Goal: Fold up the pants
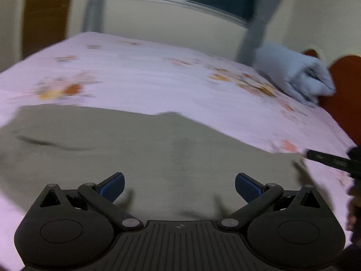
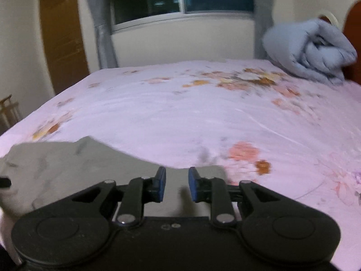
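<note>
Grey-green pants (image 1: 140,153) lie spread flat on the near part of the bed. My left gripper (image 1: 179,187) hovers just above them, its blue pads (image 1: 114,186) far apart and nothing between them. In the right wrist view the pants (image 2: 67,164) fill the lower left, with their far edge running under the fingertips. My right gripper (image 2: 177,185) sits low over that edge with its jaws drawn in to a narrow gap. Cloth shows through the gap, and the pads (image 2: 160,186) do not visibly pinch it. A black finger of the right gripper (image 1: 327,159) juts in at the left view's right edge.
The bed carries a pale pink floral sheet (image 2: 203,117). A rolled light-blue quilt (image 2: 309,52) lies at the far right by a reddish headboard (image 1: 345,94). Beyond the bed are a window with grey curtains (image 2: 103,33) and a brown door (image 2: 63,36).
</note>
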